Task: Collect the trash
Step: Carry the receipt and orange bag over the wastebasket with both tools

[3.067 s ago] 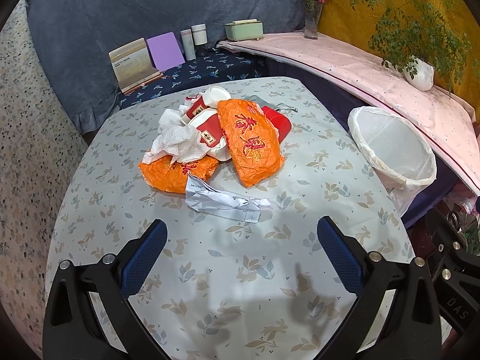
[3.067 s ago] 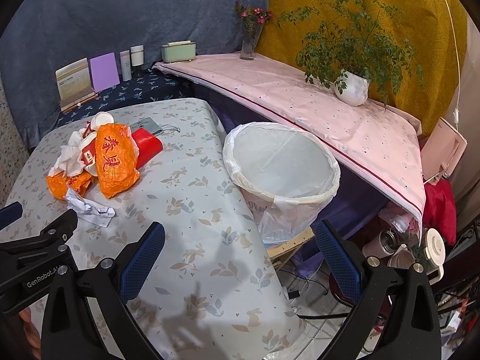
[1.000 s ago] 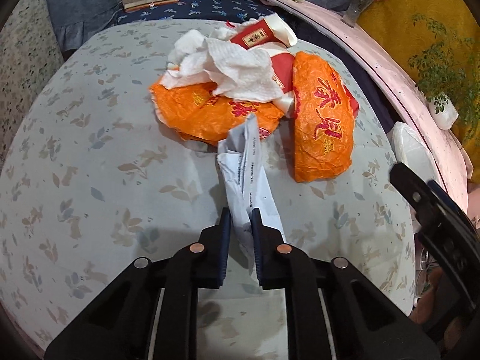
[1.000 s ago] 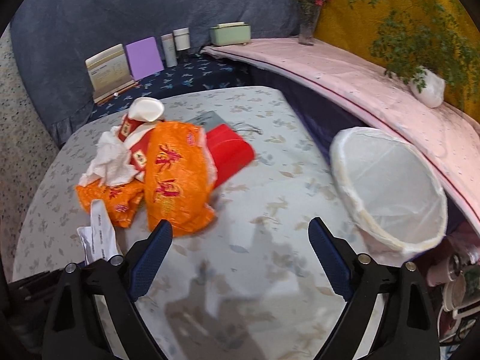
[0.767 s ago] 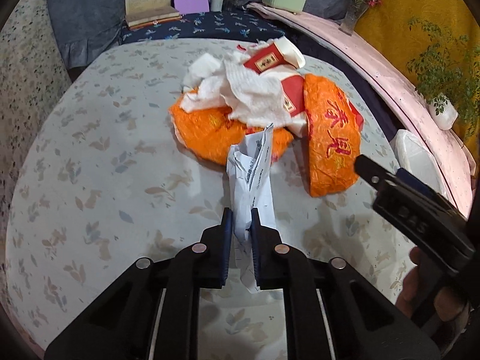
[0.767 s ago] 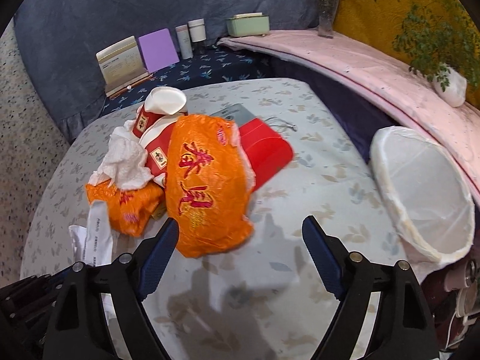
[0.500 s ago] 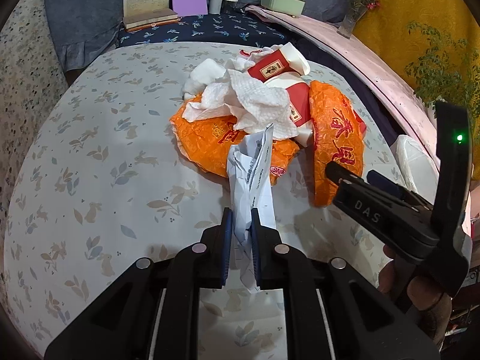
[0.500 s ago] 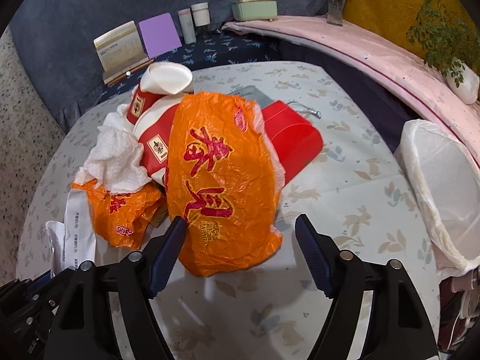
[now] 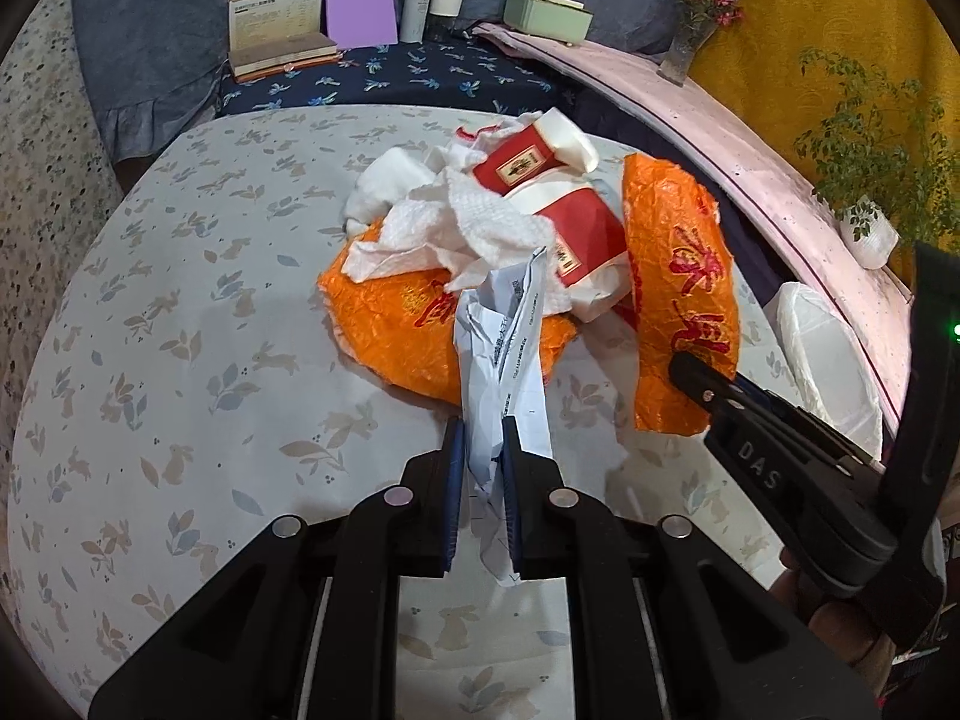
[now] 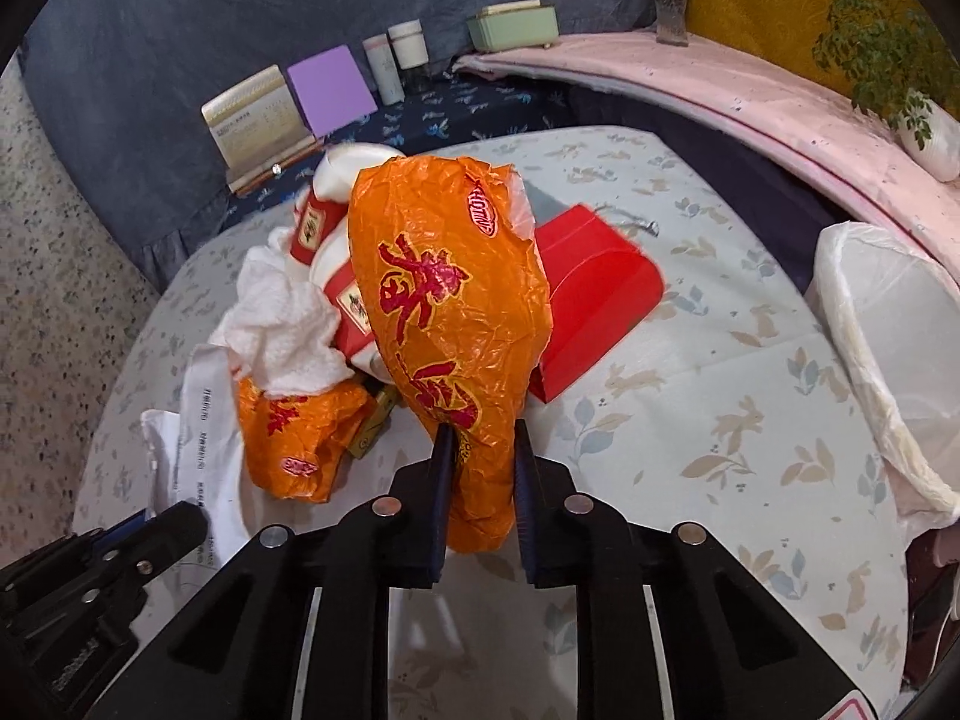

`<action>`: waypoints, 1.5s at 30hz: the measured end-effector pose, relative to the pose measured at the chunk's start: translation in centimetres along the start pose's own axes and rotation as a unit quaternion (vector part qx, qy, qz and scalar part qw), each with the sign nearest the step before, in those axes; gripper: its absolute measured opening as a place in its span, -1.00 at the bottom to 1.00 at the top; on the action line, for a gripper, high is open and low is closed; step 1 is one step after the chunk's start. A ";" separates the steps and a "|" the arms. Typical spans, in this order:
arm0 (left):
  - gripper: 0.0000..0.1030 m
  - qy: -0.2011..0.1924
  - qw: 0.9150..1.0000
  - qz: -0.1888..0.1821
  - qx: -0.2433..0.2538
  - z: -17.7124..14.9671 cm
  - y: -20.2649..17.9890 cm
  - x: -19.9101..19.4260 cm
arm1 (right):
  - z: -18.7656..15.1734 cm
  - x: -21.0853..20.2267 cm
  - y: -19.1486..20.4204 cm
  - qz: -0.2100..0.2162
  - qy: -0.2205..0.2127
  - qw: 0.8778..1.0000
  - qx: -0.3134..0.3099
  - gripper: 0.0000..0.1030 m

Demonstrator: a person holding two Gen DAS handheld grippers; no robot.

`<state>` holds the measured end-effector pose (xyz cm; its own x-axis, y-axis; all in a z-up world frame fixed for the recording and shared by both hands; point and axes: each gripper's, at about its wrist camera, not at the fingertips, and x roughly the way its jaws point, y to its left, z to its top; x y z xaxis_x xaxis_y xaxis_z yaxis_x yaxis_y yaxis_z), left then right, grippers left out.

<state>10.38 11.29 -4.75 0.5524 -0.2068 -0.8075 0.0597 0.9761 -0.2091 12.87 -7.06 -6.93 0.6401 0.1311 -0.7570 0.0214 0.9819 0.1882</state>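
A trash pile lies mid-table. My left gripper is shut on a crumpled white paper receipt, also seen in the right wrist view. My right gripper is shut on the near end of a large orange plastic bag, which stands up off the table; the bag also shows in the left wrist view. A second orange bag, white tissue, red-and-white cartons and a red box lie in the pile.
A white-lined trash bin stands off the table's right edge. A pink-covered ledge with a potted plant runs behind it. Books, bottles and a green box sit on the dark shelf at the back.
My right gripper moved in on the large orange bag and closed on its near end. My left gripper keeps hold of the receipt, raised slightly off the table.
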 end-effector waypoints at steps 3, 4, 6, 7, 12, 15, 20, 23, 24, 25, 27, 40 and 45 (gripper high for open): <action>-0.77 -0.005 1.000 -0.011 0.007 0.3 -1.1 -0.6 | 0.5 -2.2 -0.7 -0.010 -0.023 1.000 0.005 -0.67; -0.77 -0.009 1.000 -0.014 0.012 0.5 -1.7 -0.8 | 0.7 -2.8 -0.9 -0.014 -0.029 0.999 0.006 -0.67; -0.77 -0.016 0.999 -0.023 0.023 0.8 -3.0 -1.4 | 1.0 -4.2 -1.7 -0.024 -0.043 0.999 0.012 -0.67; -0.77 -0.020 0.999 -0.027 0.029 0.9 -3.6 -1.7 | 1.2 -5.0 -2.2 -0.027 -0.048 0.998 0.016 -0.66; -0.77 -0.029 0.997 -0.054 0.053 1.8 -7.1 -2.4 | 1.4 -8.0 -5.2 -0.056 -0.076 0.995 0.037 -0.66; -0.77 -0.033 0.995 -0.068 0.070 2.1 -9.6 -2.6 | 1.4 -9.4 -7.5 -0.070 -0.089 0.992 0.053 -0.66; -0.77 -0.037 0.990 -0.097 0.098 2.7 -14.3 -2.5 | 1.2 -10.9 -11.9 -0.106 -0.102 0.986 0.079 -0.66; -0.77 -0.036 0.987 -0.113 0.111 3.0 -17.2 -1.9 | 1.0 -11.4 -14.8 -0.128 -0.105 0.982 0.095 -0.66; -0.77 -0.034 0.985 -0.120 0.116 3.1 -18.4 -1.6 | 1.0 -11.5 -15.8 -0.133 -0.105 0.980 0.101 -0.66; -0.77 -0.033 0.984 -0.126 0.119 3.2 -19.3 -1.3 | 1.0 -11.5 -16.8 -0.138 -0.105 0.979 0.107 -0.65; -0.77 -0.028 0.981 -0.141 0.132 3.3 -21.3 -0.7 | 1.0 -11.4 -18.5 -0.147 -0.103 0.977 0.118 -0.65; -0.77 -0.004 0.963 -0.196 0.183 4.1 -30.5 5.2 | 0.8 -7.8 -27.1 -0.180 -0.074 0.966 0.170 -0.64; -0.73 0.011 0.959 -0.202 0.201 3.9 -32.2 7.1 | 0.7 -6.7 -28.4 -0.181 -0.067 0.964 0.181 -0.52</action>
<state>15.61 -21.35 -1.62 0.3996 -0.5697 -0.7182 0.5824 0.7628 -0.2810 8.52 -35.89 -6.75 0.6337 -0.2540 -0.7307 0.5136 0.8445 0.1518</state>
